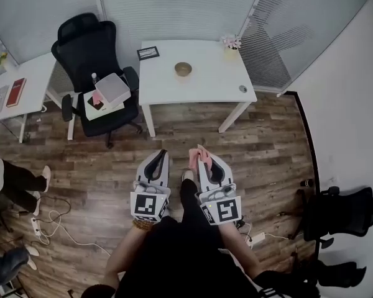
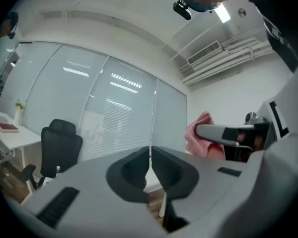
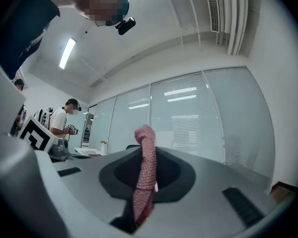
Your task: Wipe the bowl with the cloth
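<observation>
Both grippers held level over the floor, cloth in the right one, bowl on the table

My left gripper [image 1: 160, 156] has its jaws pressed together with nothing between them. My right gripper [image 1: 202, 156] is clamped on the pink cloth [image 3: 145, 175], which stands up in a fold above the jaws and hangs below them. Both sit side by side above the wooden floor [image 1: 267, 148], well apart from the white table [image 1: 205, 89]. The bowl [image 1: 183, 69] rests around the middle of the table top, slightly nearer its left edge. A small frame [image 1: 148, 53] lies at the far left corner and a flower pot [image 1: 230, 43] at the far right corner. A black office chair [image 1: 87, 42] stands just beside the table's left edge.
</observation>
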{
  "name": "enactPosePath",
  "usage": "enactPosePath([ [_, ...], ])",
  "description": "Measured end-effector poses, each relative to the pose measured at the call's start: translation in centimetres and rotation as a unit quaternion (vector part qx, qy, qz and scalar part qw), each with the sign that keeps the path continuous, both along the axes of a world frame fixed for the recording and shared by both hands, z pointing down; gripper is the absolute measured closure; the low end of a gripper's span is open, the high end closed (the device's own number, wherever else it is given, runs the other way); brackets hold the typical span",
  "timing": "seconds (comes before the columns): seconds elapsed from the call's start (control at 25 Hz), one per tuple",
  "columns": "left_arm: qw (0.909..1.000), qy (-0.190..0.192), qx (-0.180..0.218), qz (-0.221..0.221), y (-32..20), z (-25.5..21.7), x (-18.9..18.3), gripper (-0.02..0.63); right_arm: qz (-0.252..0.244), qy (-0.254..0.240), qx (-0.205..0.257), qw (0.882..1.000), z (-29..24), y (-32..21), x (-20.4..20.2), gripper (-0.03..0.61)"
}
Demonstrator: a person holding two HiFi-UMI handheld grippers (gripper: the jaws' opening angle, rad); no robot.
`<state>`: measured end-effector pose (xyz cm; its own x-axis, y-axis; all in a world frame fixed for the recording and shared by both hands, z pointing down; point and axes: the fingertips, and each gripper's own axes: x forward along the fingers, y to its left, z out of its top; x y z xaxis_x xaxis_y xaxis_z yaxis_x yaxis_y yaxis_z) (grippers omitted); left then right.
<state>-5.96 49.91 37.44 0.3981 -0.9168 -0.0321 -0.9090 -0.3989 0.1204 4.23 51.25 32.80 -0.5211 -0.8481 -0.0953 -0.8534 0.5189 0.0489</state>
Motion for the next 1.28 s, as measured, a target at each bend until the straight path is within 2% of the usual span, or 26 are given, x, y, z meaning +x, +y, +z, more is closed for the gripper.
enactPosePath([
  [0.36, 0.9986, -0.045, -0.027, -0.002, -12.8, 1.5, 4.1, 0.594, -0.002, -0.032, -0.006, 0.999, 1.7, -14.3, 5.3, 0.548],
  [0.52, 0.9977, -0.049, -0.047, -0.005, -18.7, 2.2, 6.5, 0.594, -0.012, -0.034, -0.011, 0.999, 2.1, -20.7, 8.8, 0.548],
  [0.76, 0.9965, -0.053, -0.062, -0.017, -24.7, 3.6, 8.9, 0.594, -0.011, -0.022, -0.025, 0.999, 4.2, -28.9, 12.6, 0.546],
  [1.0, 0.9958, -0.049, -0.068, -0.037, -29.2, 4.3, 8.4, 0.594, -0.041, -0.010, -0.043, 0.998, 5.6, -33.2, 11.9, 0.546],
  [1.28, 0.9964, -0.029, -0.068, -0.040, -35.7, 5.6, 6.9, 0.594, -0.060, 0.016, -0.043, 0.997, 6.2, -39.4, 9.7, 0.546],
])
